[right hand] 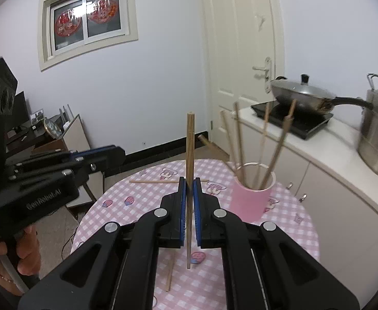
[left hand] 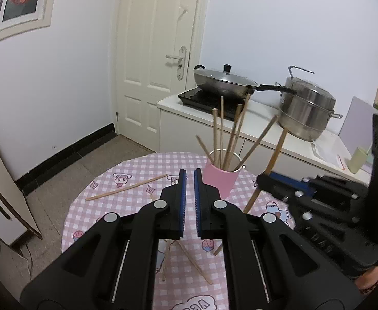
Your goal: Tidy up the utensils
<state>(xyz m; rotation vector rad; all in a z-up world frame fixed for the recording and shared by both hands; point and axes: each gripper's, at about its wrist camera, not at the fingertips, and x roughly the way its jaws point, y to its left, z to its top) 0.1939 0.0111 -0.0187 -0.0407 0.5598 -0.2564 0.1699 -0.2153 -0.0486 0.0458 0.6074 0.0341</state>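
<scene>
A pink cup (left hand: 221,180) (right hand: 250,199) stands on the round table with the pink checked cloth (left hand: 111,206) (right hand: 287,232) and holds several wooden chopsticks (left hand: 222,129) (right hand: 263,139). My right gripper (right hand: 189,183) (left hand: 262,178) is shut on one chopstick (right hand: 189,149) (left hand: 275,155), held nearly upright above the table, left of the cup. My left gripper (left hand: 190,178) (right hand: 121,153) hovers over the table just left of the cup, shut with nothing between its fingers. Loose chopsticks lie on the cloth (left hand: 127,188) (right hand: 152,181), and more lie under the grippers (left hand: 194,266) (right hand: 169,273).
Behind the table runs a white counter (left hand: 266,134) with an induction hob (left hand: 201,100), a lidded wok (left hand: 222,82) and a steel steamer pot (left hand: 305,113). A white door (left hand: 158,51) stands at the back. A person's hand (right hand: 26,253) holds the left gripper's handle.
</scene>
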